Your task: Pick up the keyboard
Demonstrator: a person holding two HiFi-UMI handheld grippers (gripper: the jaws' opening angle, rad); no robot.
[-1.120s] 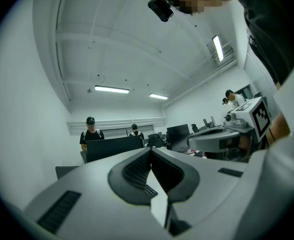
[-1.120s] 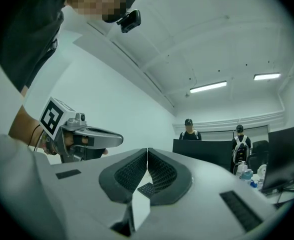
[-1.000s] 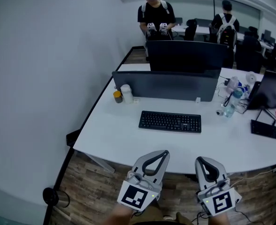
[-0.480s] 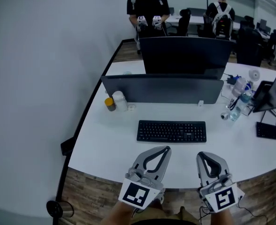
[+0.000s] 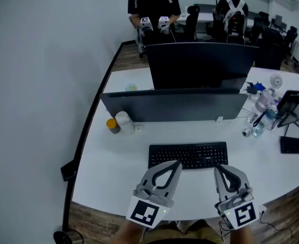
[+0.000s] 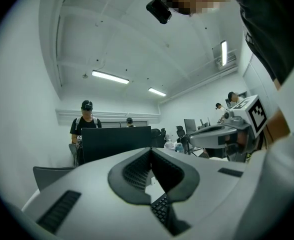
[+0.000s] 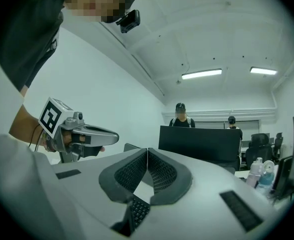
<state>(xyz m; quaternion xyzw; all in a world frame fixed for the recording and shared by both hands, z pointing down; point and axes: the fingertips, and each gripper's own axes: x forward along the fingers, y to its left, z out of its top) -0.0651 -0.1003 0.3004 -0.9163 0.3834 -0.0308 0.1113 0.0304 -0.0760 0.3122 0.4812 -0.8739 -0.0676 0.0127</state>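
A black keyboard (image 5: pixel 188 154) lies flat on the white desk (image 5: pixel 119 156), in front of a grey divider panel. My left gripper (image 5: pixel 177 163) hovers at the keyboard's near edge, left of its middle, jaws shut and empty. The right gripper (image 5: pixel 217 168) sits at the keyboard's near right corner, also shut with nothing held. Through the left gripper's (image 6: pixel 150 149) closed tips in the left gripper view I glimpse a strip of keyboard (image 6: pixel 161 208) keys. In the right gripper view the keyboard (image 7: pixel 138 210) shows below the shut right gripper (image 7: pixel 147 150).
A dark monitor (image 5: pixel 198 65) stands behind the divider (image 5: pixel 175 105). An orange-lidded jar (image 5: pixel 112 125) and a white bottle (image 5: pixel 123 121) sit at the left. Bottles (image 5: pixel 261 113), a tablet stand (image 5: pixel 291 105) and a second keyboard (image 5: pixel 295 145) crowd the right. Two persons (image 5: pixel 153 6) stand beyond.
Both grippers have travelled forward over the desk edge toward the keyboard, which now lies right at their tips. Their jaws stayed shut.
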